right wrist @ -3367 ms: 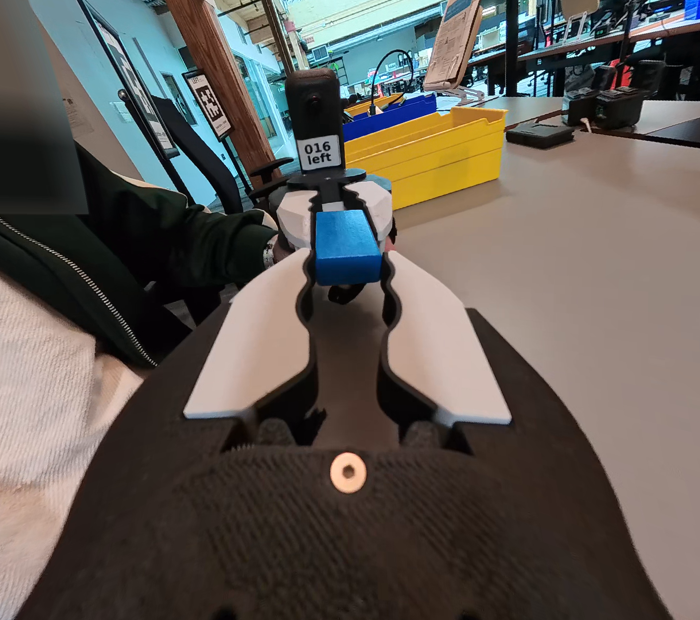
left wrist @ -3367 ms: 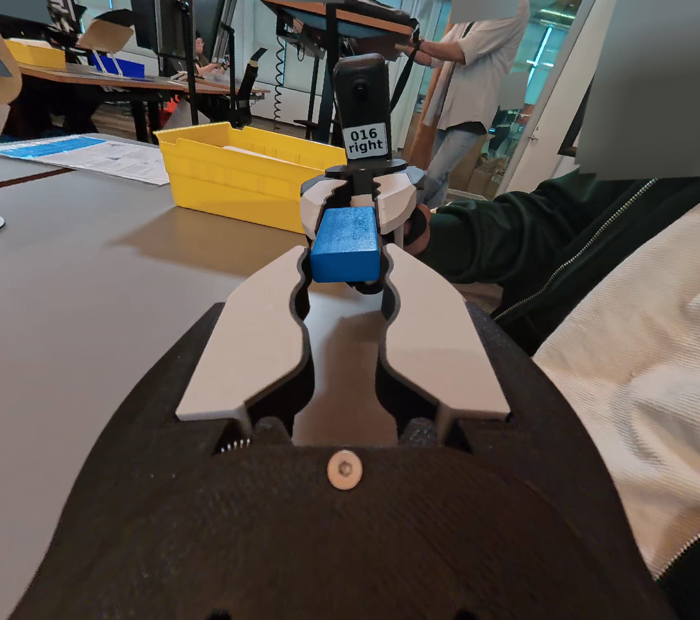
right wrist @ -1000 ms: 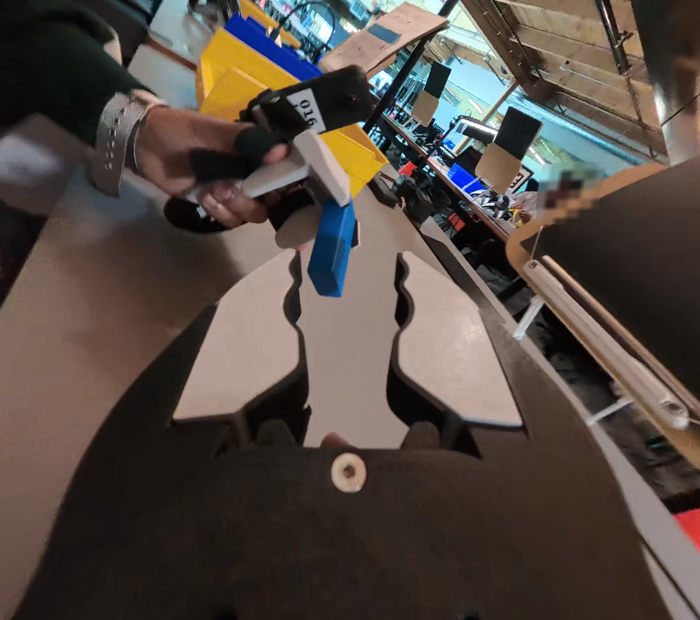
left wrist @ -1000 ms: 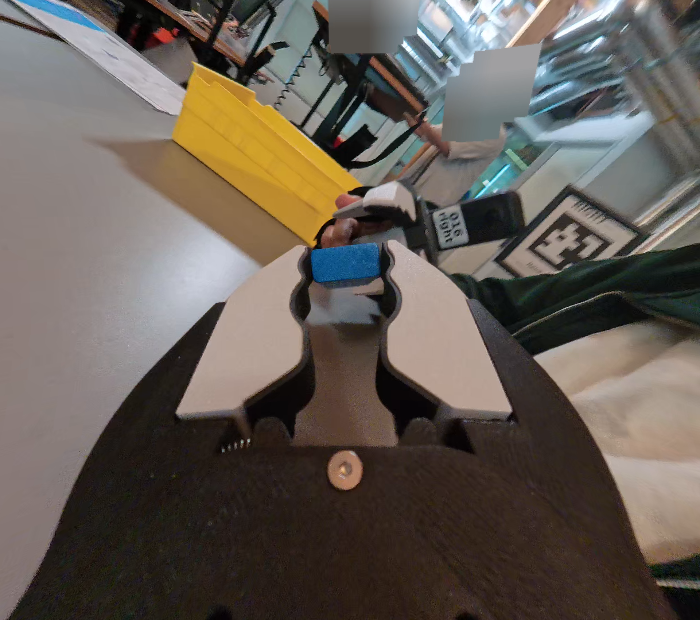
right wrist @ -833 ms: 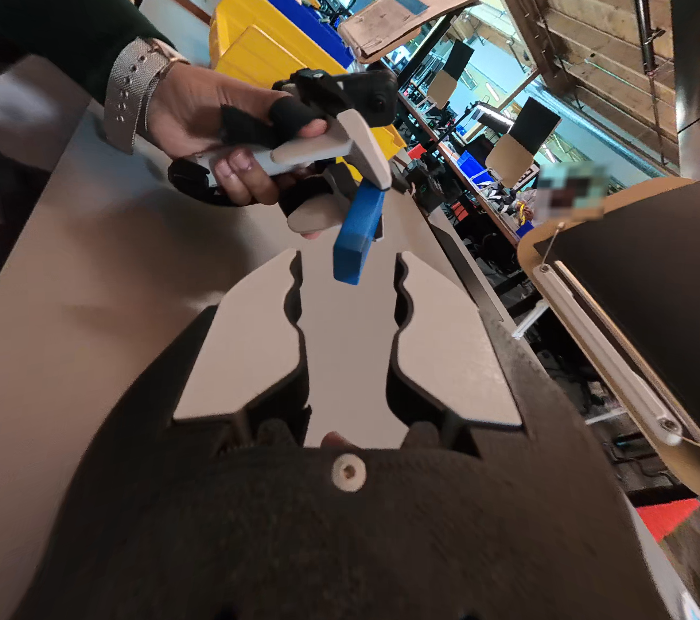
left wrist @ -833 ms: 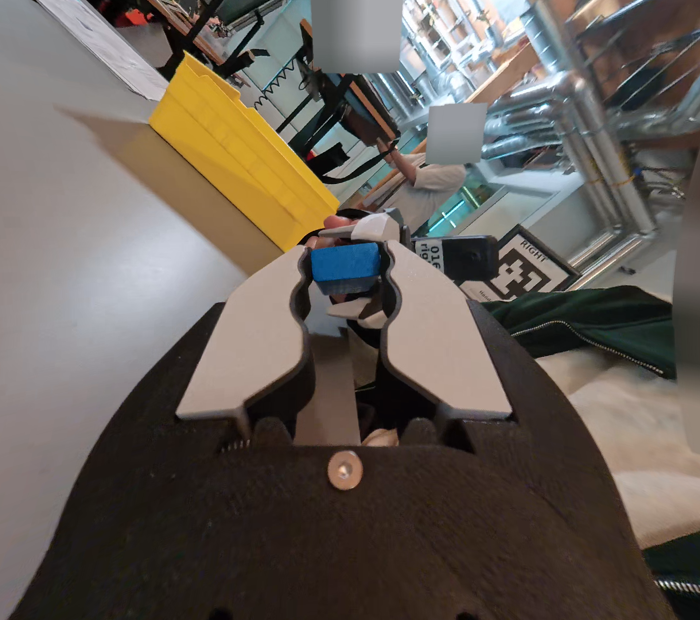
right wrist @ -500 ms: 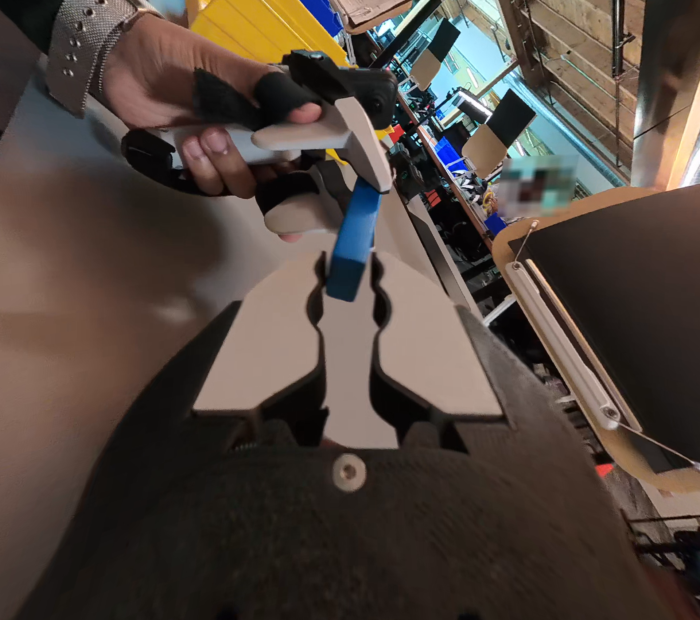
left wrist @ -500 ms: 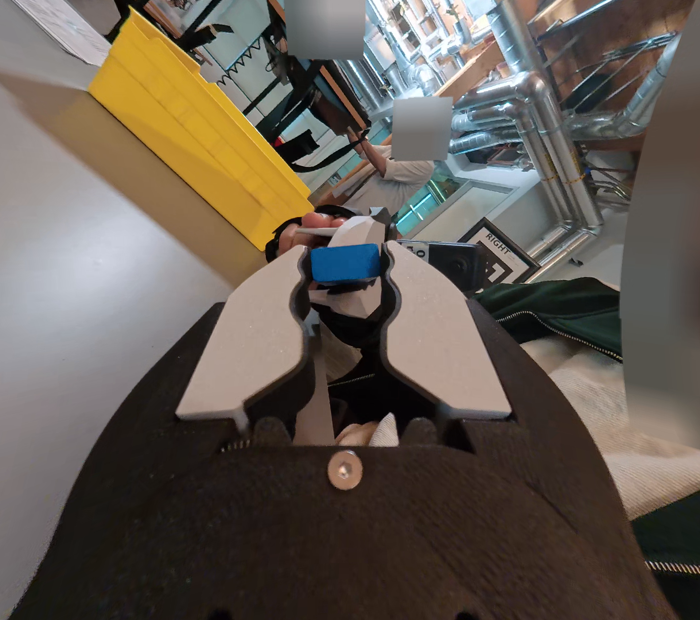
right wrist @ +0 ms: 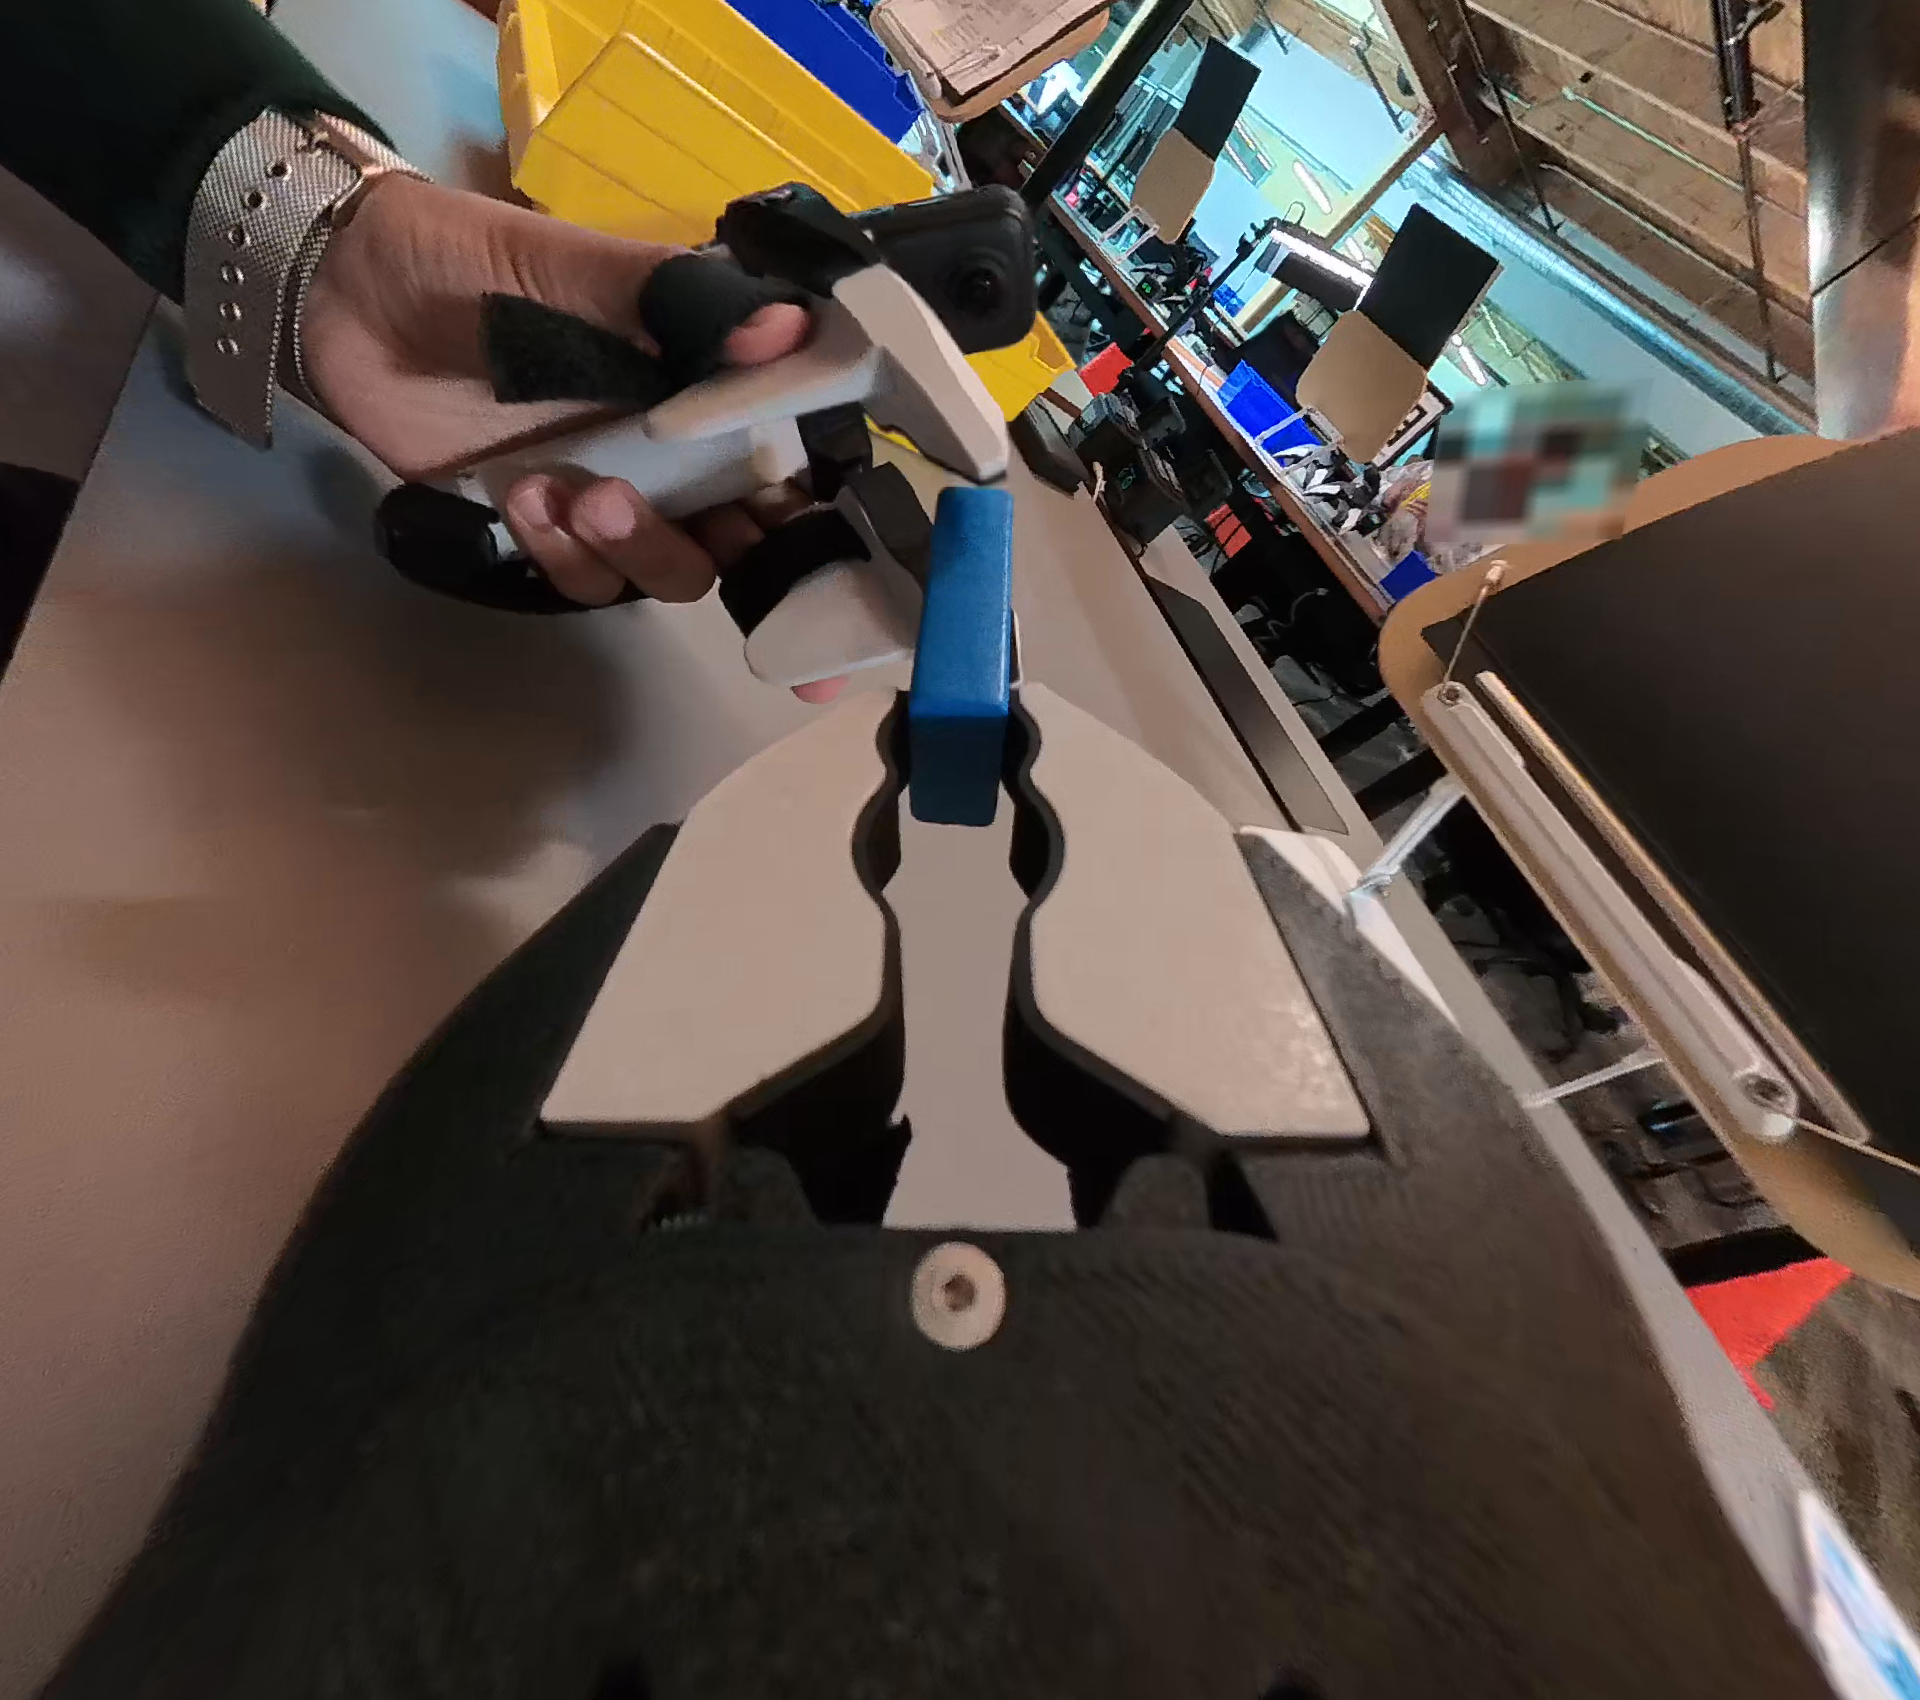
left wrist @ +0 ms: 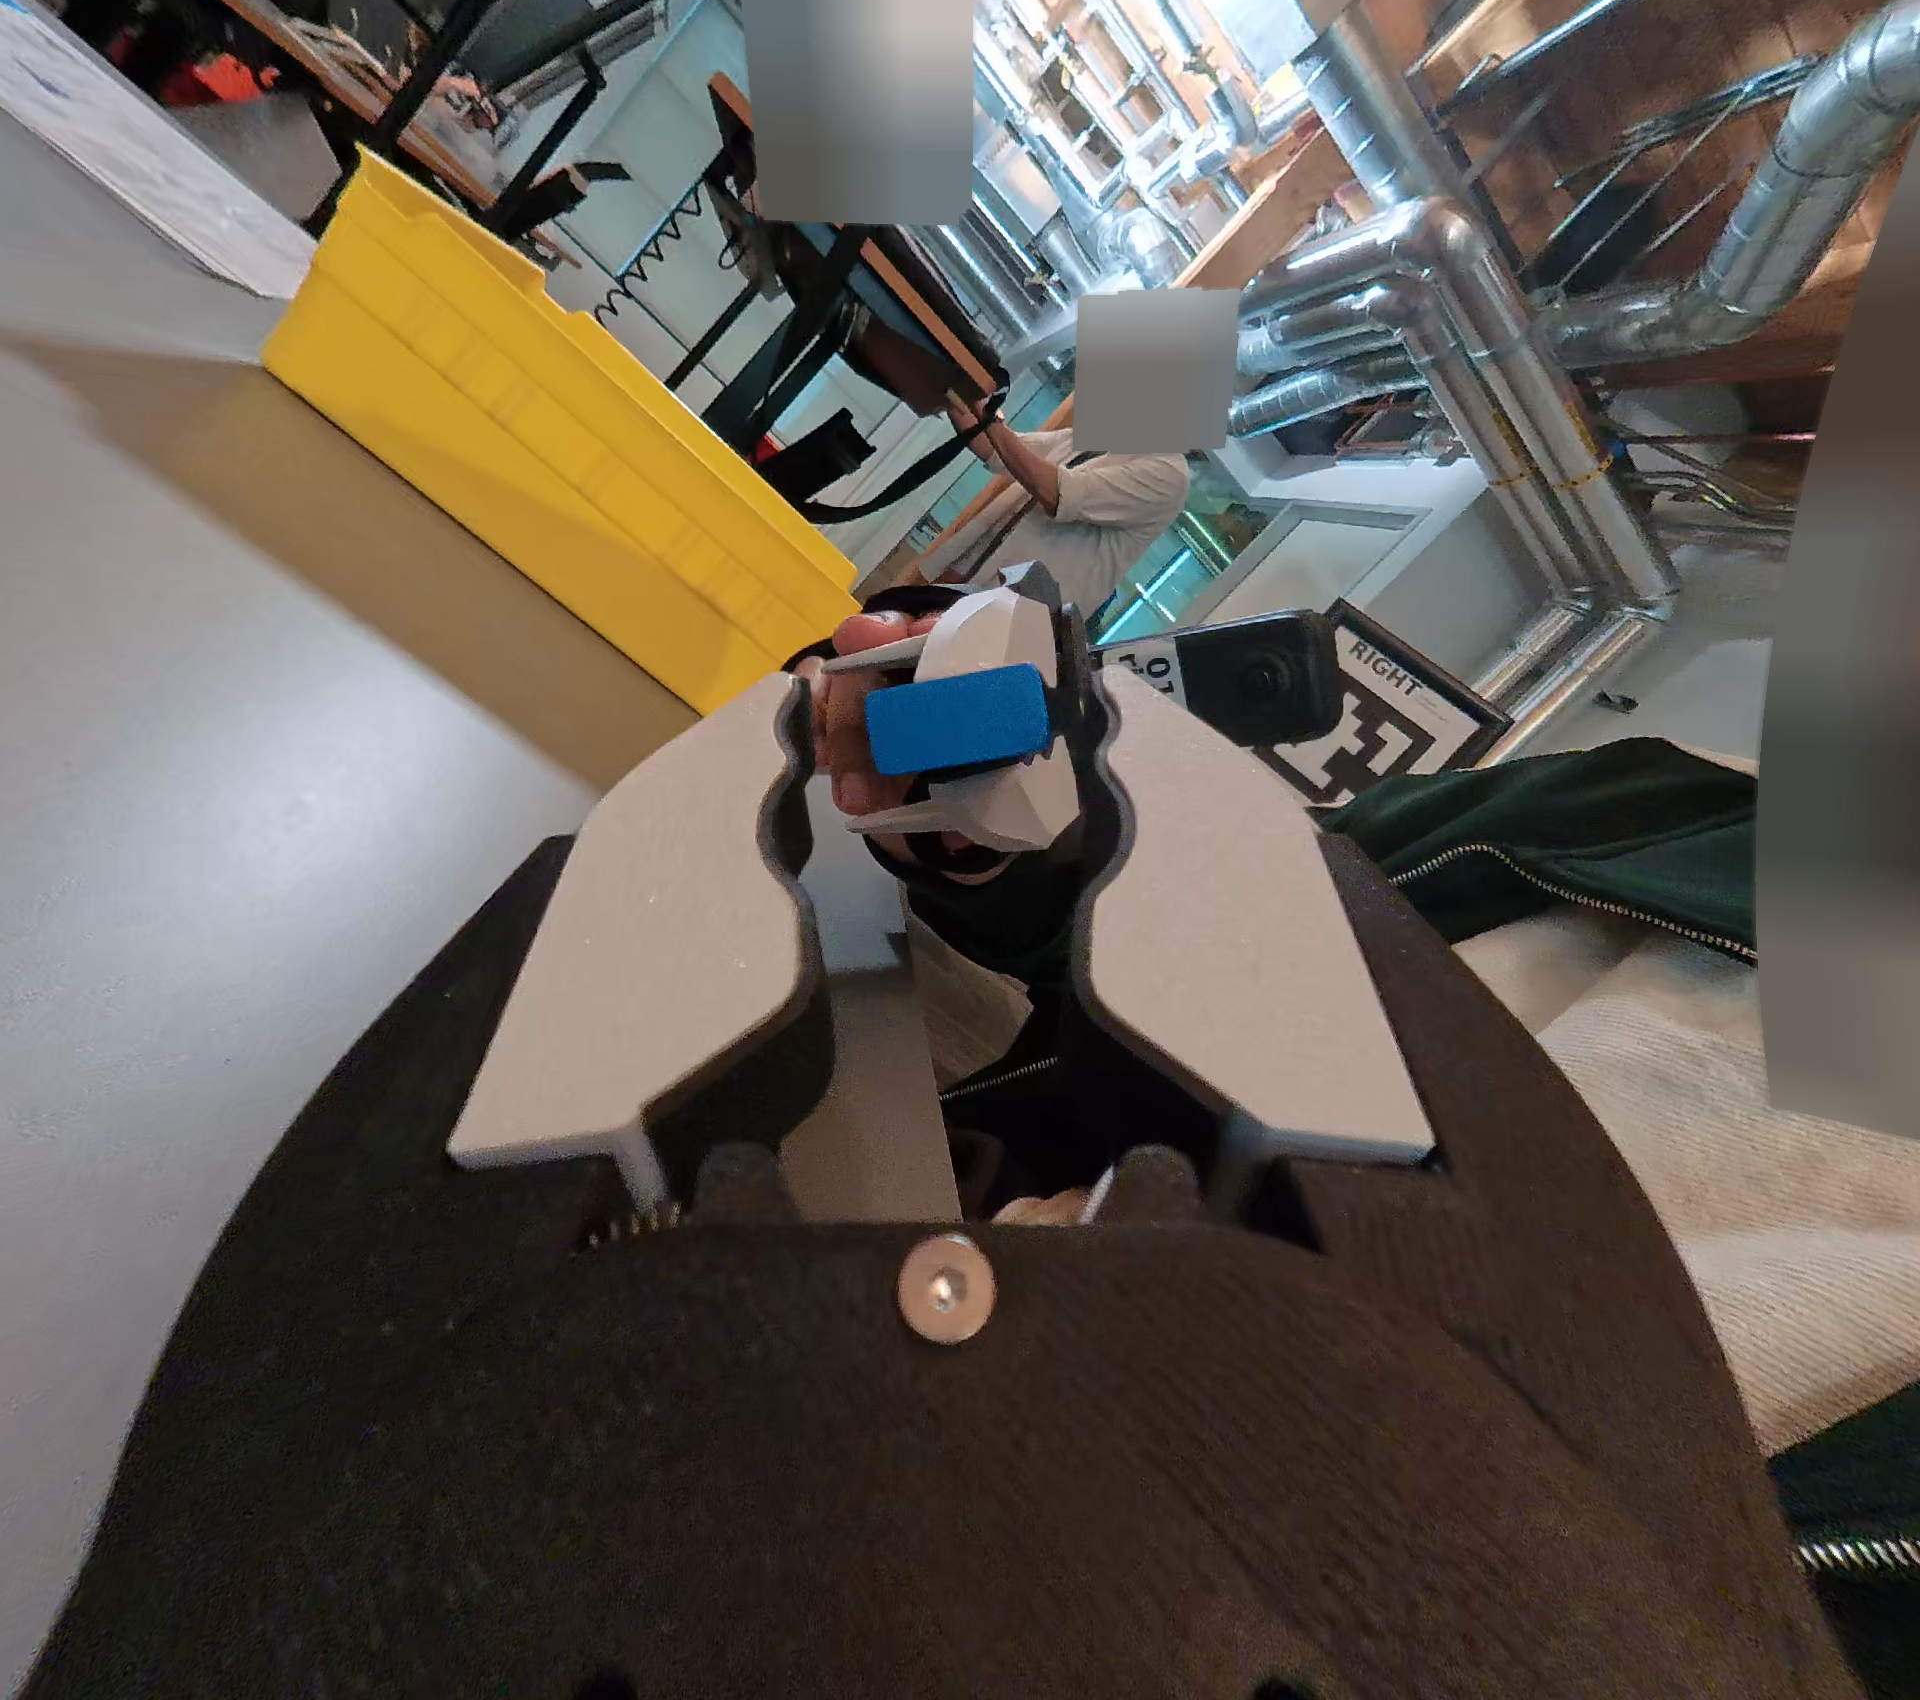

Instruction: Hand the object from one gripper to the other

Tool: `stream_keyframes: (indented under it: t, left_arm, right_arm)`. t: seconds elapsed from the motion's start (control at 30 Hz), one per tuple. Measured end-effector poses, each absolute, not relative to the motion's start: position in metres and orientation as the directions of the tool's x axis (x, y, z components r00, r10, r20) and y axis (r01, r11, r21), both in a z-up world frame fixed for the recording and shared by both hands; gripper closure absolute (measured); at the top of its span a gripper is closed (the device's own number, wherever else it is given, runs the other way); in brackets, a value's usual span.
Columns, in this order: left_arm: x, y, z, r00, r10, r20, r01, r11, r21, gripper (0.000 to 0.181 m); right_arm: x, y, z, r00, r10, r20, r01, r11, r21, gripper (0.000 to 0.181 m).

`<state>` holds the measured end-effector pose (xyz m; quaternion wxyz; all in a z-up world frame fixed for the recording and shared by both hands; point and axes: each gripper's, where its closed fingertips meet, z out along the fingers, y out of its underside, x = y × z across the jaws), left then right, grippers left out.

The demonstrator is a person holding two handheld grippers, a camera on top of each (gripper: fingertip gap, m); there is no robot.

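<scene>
Blue block (right wrist: 961,658) clamped by one end in right gripper (right wrist: 958,751), above grey table (right wrist: 208,767). Left gripper (left wrist: 948,731) released, fingers spread clear of block. Risk: shallow end grip; sudden swing may pivot or drop block onto table.

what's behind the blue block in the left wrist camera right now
Directly behind the blue block is the right gripper, shut on it, with the person's hand gripping its handle. The block's far end is covered.
</scene>
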<state>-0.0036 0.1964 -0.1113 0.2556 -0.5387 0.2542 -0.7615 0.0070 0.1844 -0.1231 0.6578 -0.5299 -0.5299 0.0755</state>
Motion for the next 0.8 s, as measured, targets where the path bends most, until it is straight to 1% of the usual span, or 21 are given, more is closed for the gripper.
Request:
stream_keyframes:
  t: [0.03, 0.13, 0.23, 0.33, 0.43, 0.5, 0.57, 0.63, 0.8]
  left_arm:
    - [-0.004, 0.198, -0.111, -0.284, -0.670, 0.686, 0.124, -0.735, -0.666, 0.129]
    - [-0.005, 0.199, -0.110, -0.270, -0.698, 0.663, 0.137, -0.710, -0.691, 0.124]
    - [-0.004, 0.195, -0.107, -0.277, -0.740, 0.613, 0.147, -0.663, -0.734, 0.118]
    - [-0.003, 0.189, -0.108, -0.271, -0.790, 0.550, 0.134, -0.597, -0.791, 0.115]
    - [-0.001, 0.183, -0.111, -0.264, -0.829, 0.493, 0.090, -0.530, -0.843, 0.116]
    - [-0.001, 0.177, -0.114, -0.282, -0.839, 0.465, 0.039, -0.494, -0.869, 0.123]
    - [-0.002, 0.172, -0.119, -0.295, -0.845, 0.446, -0.015, -0.463, -0.886, 0.131]
    - [-0.001, 0.171, -0.124, -0.282, -0.852, 0.440, -0.050, -0.445, -0.894, 0.140]
    - [0.002, 0.170, -0.130, -0.261, -0.851, 0.456, -0.087, -0.449, -0.889, 0.154]
  right_arm:
    - [0.008, 0.185, -0.122, 0.436, 0.669, 0.602, 0.452, 0.416, -0.789, 0.165]
    - [0.012, 0.187, -0.120, 0.465, 0.710, 0.528, 0.398, 0.365, -0.842, 0.165]
    - [0.014, 0.186, -0.119, 0.475, 0.782, 0.403, 0.308, 0.282, -0.909, 0.165]
    - [0.010, 0.178, -0.123, 0.410, 0.893, 0.187, 0.183, 0.121, -0.976, 0.165]
    - [0.005, 0.169, -0.131, 0.285, 0.953, -0.100, 0.089, -0.130, -0.987, 0.165]
    - [0.005, 0.168, -0.133, 0.228, 0.940, -0.255, 0.041, -0.271, -0.962, 0.164]
    - [0.007, 0.167, -0.129, 0.188, 0.923, -0.335, -0.010, -0.339, -0.941, 0.164]
    - [0.010, 0.168, -0.126, 0.171, 0.913, -0.369, -0.034, -0.369, -0.929, 0.164]
    - [0.005, 0.164, -0.135, 0.155, 0.905, -0.396, 0.019, -0.404, -0.915, 0.165]
